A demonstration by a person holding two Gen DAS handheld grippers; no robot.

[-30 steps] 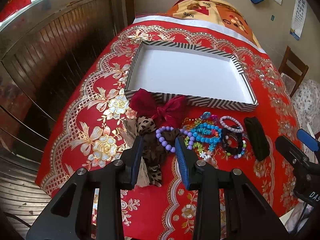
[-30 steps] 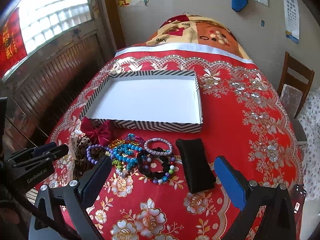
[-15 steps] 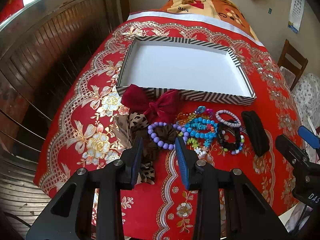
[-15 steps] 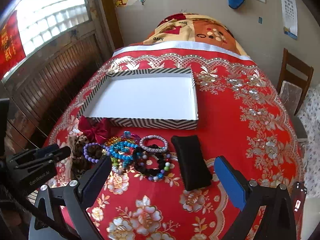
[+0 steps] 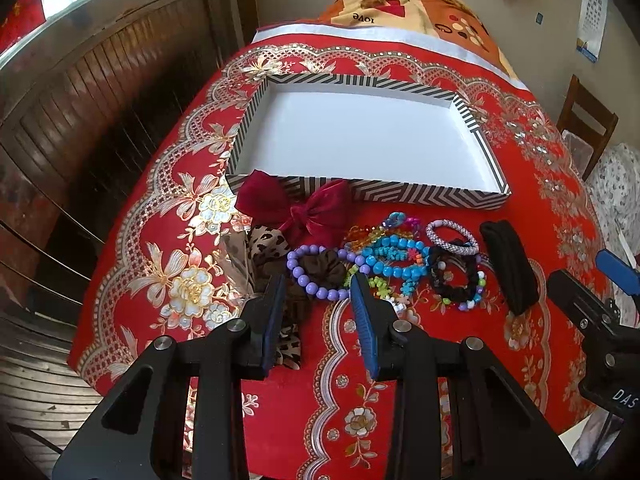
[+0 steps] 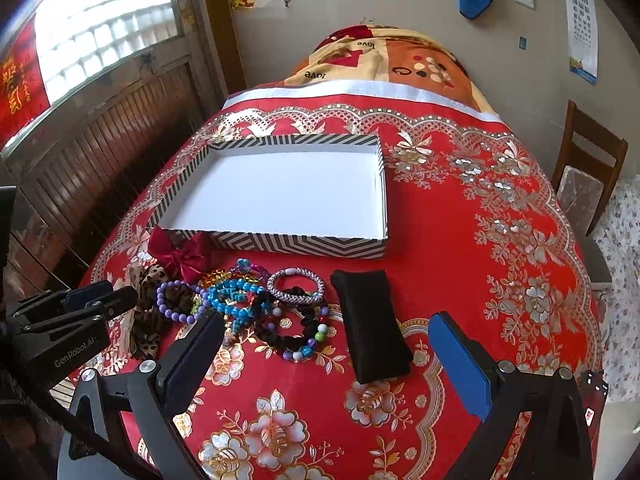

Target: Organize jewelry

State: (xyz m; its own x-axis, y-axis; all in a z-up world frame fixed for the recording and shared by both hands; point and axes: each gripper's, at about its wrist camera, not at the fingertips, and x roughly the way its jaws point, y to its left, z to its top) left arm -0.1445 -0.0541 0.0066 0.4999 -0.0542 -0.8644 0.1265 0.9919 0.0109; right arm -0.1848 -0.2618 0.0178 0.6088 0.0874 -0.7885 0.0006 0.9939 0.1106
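A pile of jewellery lies on the red cloth in front of a striped box [image 5: 400, 194] with a bare white floor. From the left it holds a dark red bow [image 5: 296, 208], a leopard-print hair tie [image 5: 268, 240], a purple bead bracelet [image 5: 298, 276], a blue bead bracelet [image 5: 394, 270], a woven white bracelet [image 5: 452, 240], a black beaded scrunchie [image 5: 456, 280] and a black pouch [image 5: 508, 264]. My left gripper [image 5: 318, 284] hovers over the purple bracelet, half open and holding nothing. My right gripper [image 6: 326, 320] stands wide open above the scrunchie [image 6: 292, 332] and pouch [image 6: 372, 320].
The table's left edge drops off beside a wooden wall panel [image 5: 100, 92]. A patterned blanket [image 6: 384, 64] lies beyond the far edge. A wooden chair [image 6: 588, 168] stands at the right. Bare floral cloth [image 6: 500, 240] stretches right of the box [image 6: 300, 242].
Both views have drifted only slightly. The jewellery lies where it was, and neither gripper's jaws have moved.
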